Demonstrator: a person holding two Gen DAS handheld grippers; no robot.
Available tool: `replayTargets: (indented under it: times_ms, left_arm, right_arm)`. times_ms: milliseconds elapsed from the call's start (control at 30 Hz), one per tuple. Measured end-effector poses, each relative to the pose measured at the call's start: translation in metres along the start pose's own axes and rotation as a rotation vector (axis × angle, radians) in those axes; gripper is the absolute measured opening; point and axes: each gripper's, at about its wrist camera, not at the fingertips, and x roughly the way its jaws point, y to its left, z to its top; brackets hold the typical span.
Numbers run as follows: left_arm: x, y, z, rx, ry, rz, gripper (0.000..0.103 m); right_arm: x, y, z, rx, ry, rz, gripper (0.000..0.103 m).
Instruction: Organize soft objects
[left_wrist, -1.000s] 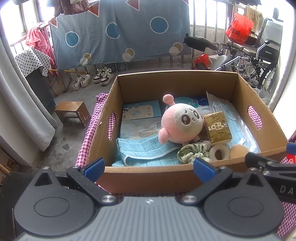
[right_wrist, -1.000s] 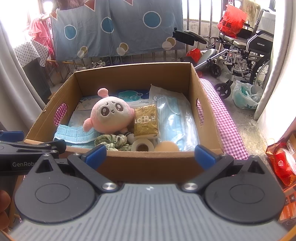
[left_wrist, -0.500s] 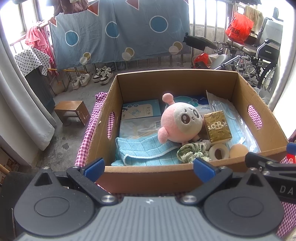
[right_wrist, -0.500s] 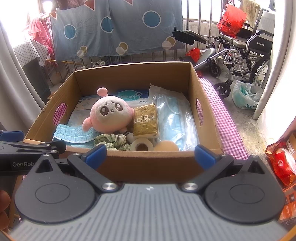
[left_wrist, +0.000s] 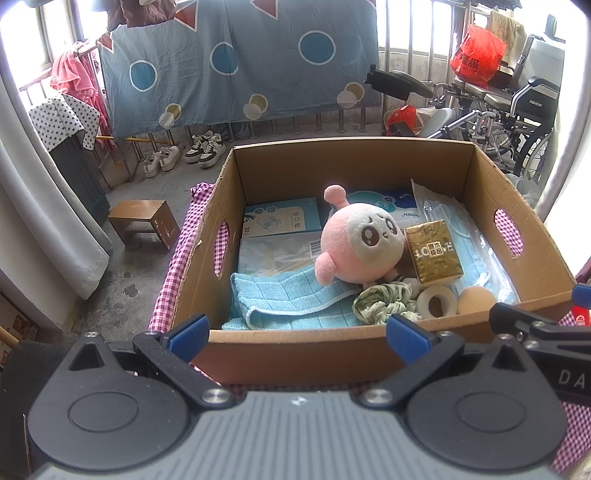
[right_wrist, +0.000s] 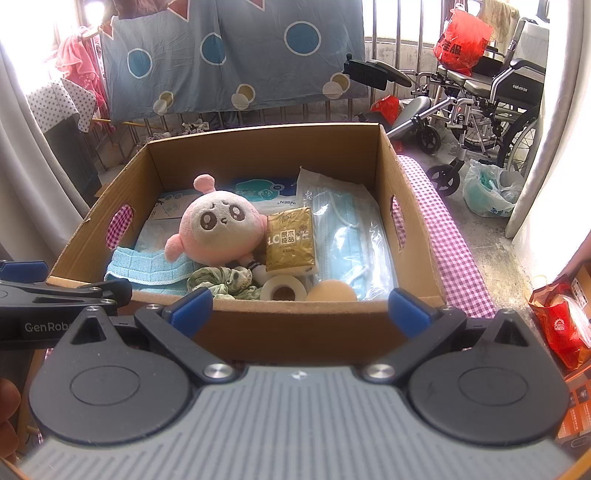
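Observation:
An open cardboard box (left_wrist: 295, 354) (right_wrist: 295, 332) holds a pink plush toy (left_wrist: 360, 243) (right_wrist: 218, 230), a folded light-blue cloth (left_wrist: 288, 299) (right_wrist: 144, 267), a green scrunchie (left_wrist: 382, 301) (right_wrist: 225, 282), a gold tissue pack (left_wrist: 432, 251) (right_wrist: 290, 238), a white tape roll (left_wrist: 436, 301) (right_wrist: 282, 291), a tan sponge (left_wrist: 476, 301) (right_wrist: 332, 291) and bagged blue face masks (left_wrist: 461, 229) (right_wrist: 347, 229). My left gripper (left_wrist: 297, 334) and right gripper (right_wrist: 299, 308) both stand open just in front of the box's near wall, holding nothing.
The box rests on a pink checked cloth (left_wrist: 177, 266) (right_wrist: 447, 240). A small wooden stool (left_wrist: 142, 218) and shoes (left_wrist: 203, 149) stand on the floor to the left, wheelchairs (right_wrist: 491, 107) to the right. A red bag (right_wrist: 561, 325) lies at the right.
Both views have barely shifted; the right gripper has edged slightly nearer the box. Nothing was taken hold of or let go.

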Motion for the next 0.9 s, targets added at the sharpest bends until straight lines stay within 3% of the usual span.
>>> replayTargets:
  times_ms: [900]
  left_arm:
    - [0.0022,0.004,-0.0027,-0.007,0.006,-0.011,0.103]
  right_arm:
    - [-0.0013,0.0009,-0.006,-0.001,-0.003,0.01,0.102]
